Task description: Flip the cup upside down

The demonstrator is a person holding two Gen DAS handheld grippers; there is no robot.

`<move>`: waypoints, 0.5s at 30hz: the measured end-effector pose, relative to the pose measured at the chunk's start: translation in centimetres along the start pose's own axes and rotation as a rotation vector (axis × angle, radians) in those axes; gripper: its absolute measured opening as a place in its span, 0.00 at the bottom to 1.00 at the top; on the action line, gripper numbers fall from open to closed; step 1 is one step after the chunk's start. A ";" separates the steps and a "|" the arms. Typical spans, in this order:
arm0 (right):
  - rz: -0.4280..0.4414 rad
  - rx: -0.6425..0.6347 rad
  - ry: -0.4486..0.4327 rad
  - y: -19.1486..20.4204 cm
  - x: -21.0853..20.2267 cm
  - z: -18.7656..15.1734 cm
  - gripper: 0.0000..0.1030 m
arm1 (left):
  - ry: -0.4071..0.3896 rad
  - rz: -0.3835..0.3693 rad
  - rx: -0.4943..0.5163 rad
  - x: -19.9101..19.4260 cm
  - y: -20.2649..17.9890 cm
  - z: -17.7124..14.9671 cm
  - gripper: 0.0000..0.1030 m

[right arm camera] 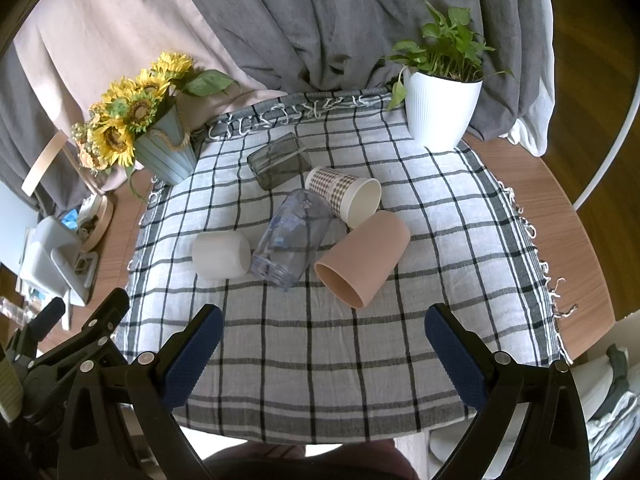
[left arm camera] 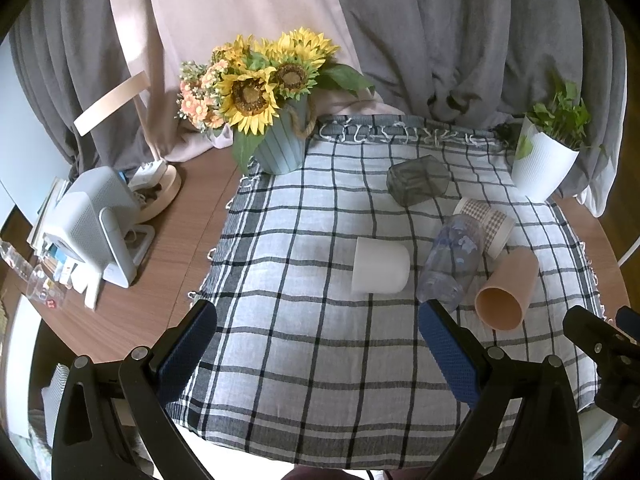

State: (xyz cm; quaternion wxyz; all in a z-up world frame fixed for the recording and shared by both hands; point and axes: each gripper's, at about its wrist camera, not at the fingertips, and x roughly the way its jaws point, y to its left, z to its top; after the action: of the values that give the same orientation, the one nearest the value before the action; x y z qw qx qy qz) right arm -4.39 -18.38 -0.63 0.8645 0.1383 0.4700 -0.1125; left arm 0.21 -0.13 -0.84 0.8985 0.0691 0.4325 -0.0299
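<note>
Both grippers, left gripper (left arm camera: 318,334) and right gripper (right arm camera: 322,336), stand apart, empty. The pink plastic cup (right arm camera: 362,258) lies sideways: probably light, rigid, slippery; grip mid-wall.

Cups lying on their sides: five. One white cup (left arm camera: 381,266), one clear cup (left arm camera: 452,262), one pink cup (left arm camera: 508,288), one checked paper cup (left arm camera: 486,220), one smoked-grey cup (left arm camera: 418,180). Potted arrangements: two, namely one sunflower pot (left arm camera: 280,148) and one green plant (left arm camera: 544,160). Cloths: one plaid cloth (left arm camera: 320,340). Grippers: two.
</note>
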 end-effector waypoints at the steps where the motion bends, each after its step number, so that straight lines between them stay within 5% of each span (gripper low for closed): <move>1: 0.000 0.000 0.000 0.0 0.0 0.0 0.98 | 0.000 0.001 0.000 0.0 0.0 0.0 1.00; 15: 0.000 0.001 0.003 0.0 0.2 0.1 0.98 | 0.002 0.001 0.000 0.0 0.0 0.0 1.00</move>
State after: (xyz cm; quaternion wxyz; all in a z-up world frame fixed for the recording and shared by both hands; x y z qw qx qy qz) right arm -4.23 -18.46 -0.72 0.8638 0.1388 0.4712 -0.1123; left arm 0.25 -0.11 -0.85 0.8981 0.0695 0.4332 -0.0294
